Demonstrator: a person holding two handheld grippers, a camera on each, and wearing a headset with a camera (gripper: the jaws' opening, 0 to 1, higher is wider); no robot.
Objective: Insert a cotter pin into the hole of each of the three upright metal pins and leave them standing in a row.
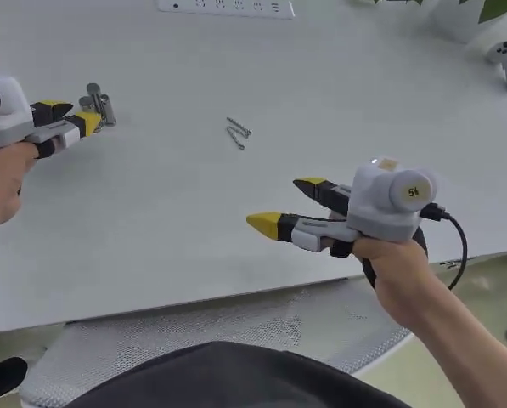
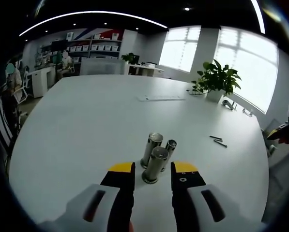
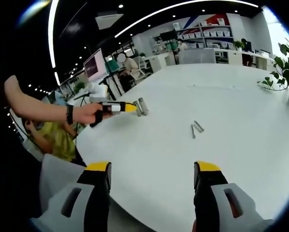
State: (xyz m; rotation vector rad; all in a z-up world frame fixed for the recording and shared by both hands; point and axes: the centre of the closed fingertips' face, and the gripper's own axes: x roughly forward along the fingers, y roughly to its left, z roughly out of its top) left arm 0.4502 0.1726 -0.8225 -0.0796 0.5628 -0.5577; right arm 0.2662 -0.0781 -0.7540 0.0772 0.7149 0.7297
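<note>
Three short upright metal pins [image 1: 98, 102] stand bunched together at the table's far left. My left gripper [image 1: 73, 119] is open right beside them. In the left gripper view the nearest of the metal pins [image 2: 155, 163] stands between the two yellow tips of the left gripper [image 2: 153, 170], not clamped. A few thin cotter pins [image 1: 238, 133] lie loose mid-table; they appear as cotter pins [image 2: 219, 140] and cotter pins [image 3: 196, 128] in the gripper views. My right gripper [image 1: 285, 202] hovers open near the front edge, well short of them, with nothing between its jaws [image 3: 153, 169].
A white power strip [image 1: 228, 7] lies at the table's far edge. A white controller [image 1: 506, 59] rests at the far right. A mesh chair [image 1: 236, 331] sits under the front edge. A potted plant [image 2: 217, 77] stands across the table.
</note>
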